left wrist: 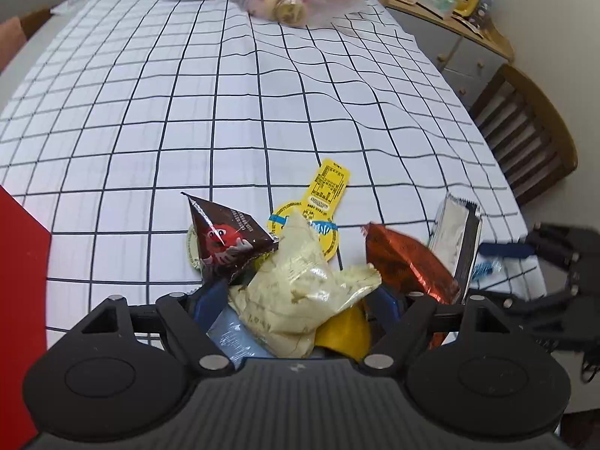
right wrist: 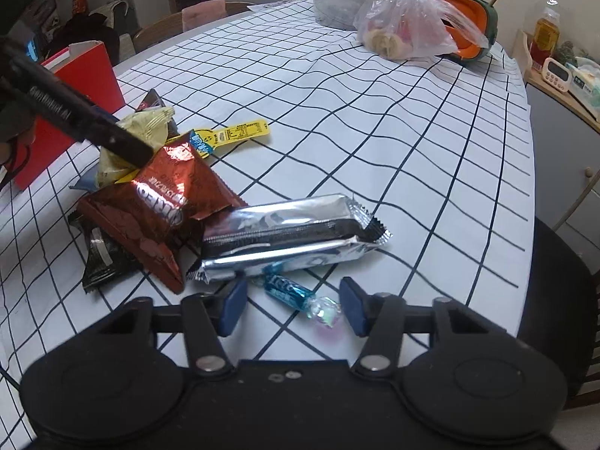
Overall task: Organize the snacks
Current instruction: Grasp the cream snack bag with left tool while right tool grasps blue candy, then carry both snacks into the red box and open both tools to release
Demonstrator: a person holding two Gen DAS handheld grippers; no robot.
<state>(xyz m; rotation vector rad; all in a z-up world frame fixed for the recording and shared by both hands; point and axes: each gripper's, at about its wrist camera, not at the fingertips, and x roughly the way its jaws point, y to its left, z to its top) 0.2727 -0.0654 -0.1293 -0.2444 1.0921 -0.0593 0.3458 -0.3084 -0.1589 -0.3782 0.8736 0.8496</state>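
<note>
A pile of snacks lies on the checked tablecloth (left wrist: 187, 93). My left gripper (left wrist: 292, 302) is down in the pile, and its blue pads appear shut on a crumpled pale yellow bag (left wrist: 300, 288) (right wrist: 131, 138). Around the bag are a brown M&M's pouch (left wrist: 225, 240), a red-brown Oreo bag (right wrist: 161, 206), two silver bar wrappers (right wrist: 285, 236) and a yellow tabbed pack (right wrist: 232, 133). My right gripper (right wrist: 292, 309) is open near the table's front edge. A small blue wrapped candy (right wrist: 296, 296) lies between its pads, touching neither.
A red box (right wrist: 86, 75) stands just left of the pile. A small black packet (right wrist: 101, 258) lies under the Oreo bag. A plastic bag of food (right wrist: 405, 26) and an orange-lined container (right wrist: 472, 26) sit at the far end. A wooden chair (left wrist: 532, 131) stands beside the right edge.
</note>
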